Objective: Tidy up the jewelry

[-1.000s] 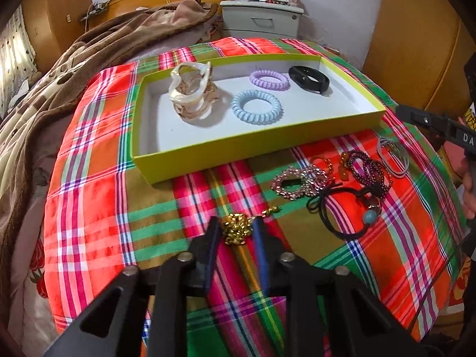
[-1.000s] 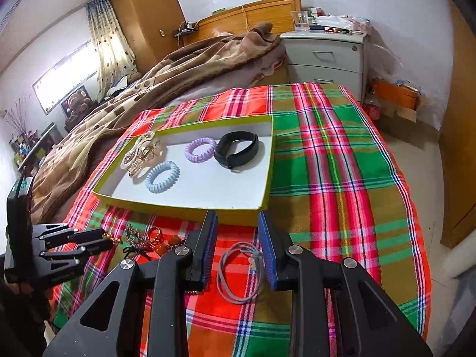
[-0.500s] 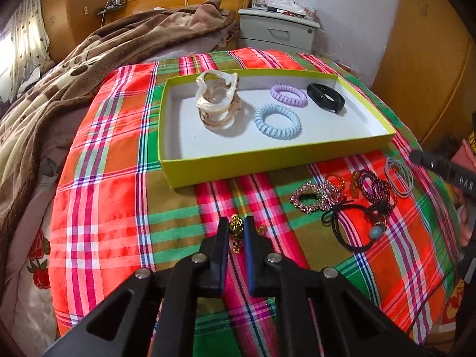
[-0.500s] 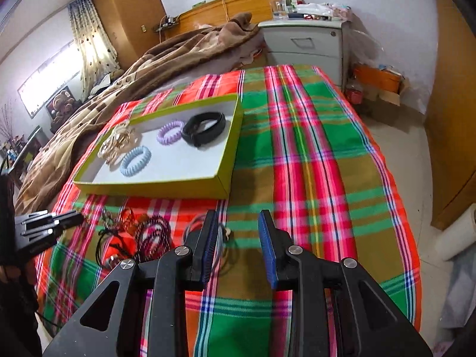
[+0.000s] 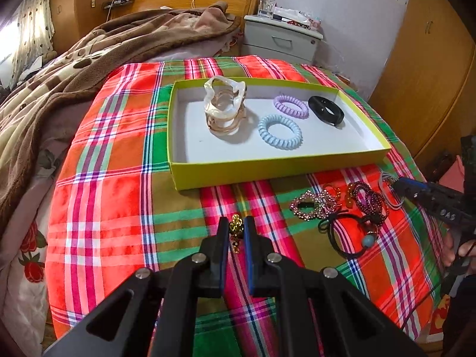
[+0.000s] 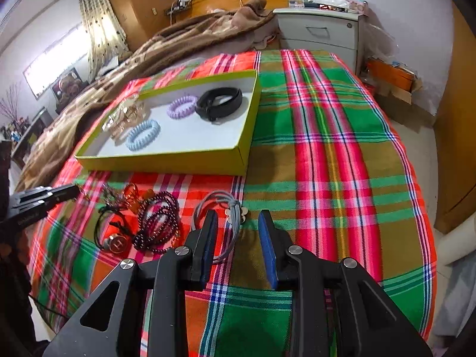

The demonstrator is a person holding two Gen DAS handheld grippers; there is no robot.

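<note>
My left gripper is shut on a gold chain piece and holds it above the plaid cloth, in front of the yellow-green tray. The tray holds a clear hair claw, a blue coil tie, a purple coil tie and a black band. My right gripper is open, its jaws on either side of a grey cord loop on the cloth. The tray also shows in the right wrist view.
Loose pieces lie on the cloth right of my left gripper: a rhinestone bracelet, a dark bead string and a black hair tie with a bead. A brown blanket and a grey nightstand are behind.
My left gripper closed on the gold chain piece and lifted it off the cloth. My right gripper moved left and down over the grey cord loop.
</note>
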